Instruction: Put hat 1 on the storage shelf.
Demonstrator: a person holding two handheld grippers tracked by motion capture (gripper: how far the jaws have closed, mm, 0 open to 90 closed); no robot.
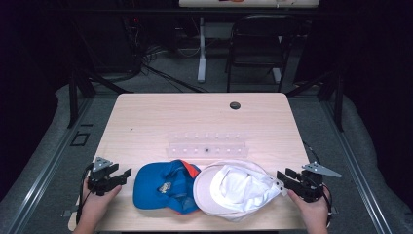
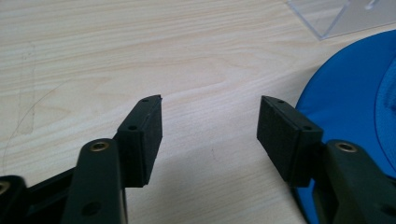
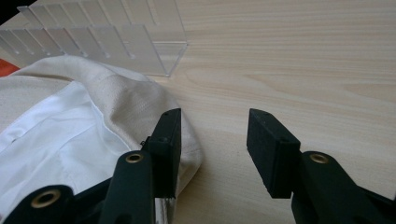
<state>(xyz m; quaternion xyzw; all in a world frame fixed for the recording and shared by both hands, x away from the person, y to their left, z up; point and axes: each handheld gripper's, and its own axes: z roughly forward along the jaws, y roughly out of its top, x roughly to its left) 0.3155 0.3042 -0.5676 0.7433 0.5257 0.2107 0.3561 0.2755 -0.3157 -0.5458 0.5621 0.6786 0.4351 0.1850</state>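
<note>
Here, in the high view, a blue cap (image 1: 163,187) and a white hat (image 1: 234,190) lie side by side on the near part of the counter (image 1: 160,122), touching where they meet, with a clear rack (image 1: 207,146) just behind them. The left gripper (image 1: 124,174) sits near the counter's left edge, just beside the cap's brim and apart from it, jaws spread and empty. The right gripper (image 1: 281,179) is at the hat's right edge, jaws spread too. In the left gripper view, the left gripper (image 2: 210,121) stands wide with bare counter (image 2: 140,51) between its jaws; the cap (image 2: 345,102) lies along the outside of the right-hand jaw, and a corner of the rack (image 2: 336,16) shows at the top. In the right gripper view, the right gripper (image 3: 212,133) is spread over bare counter (image 3: 289,56); one jaw sits over the edge of the hat (image 3: 93,126), whose white lining faces up, and whether it touches the cloth I cannot tell. The rack (image 3: 98,39) stands just behind the hat.
</note>
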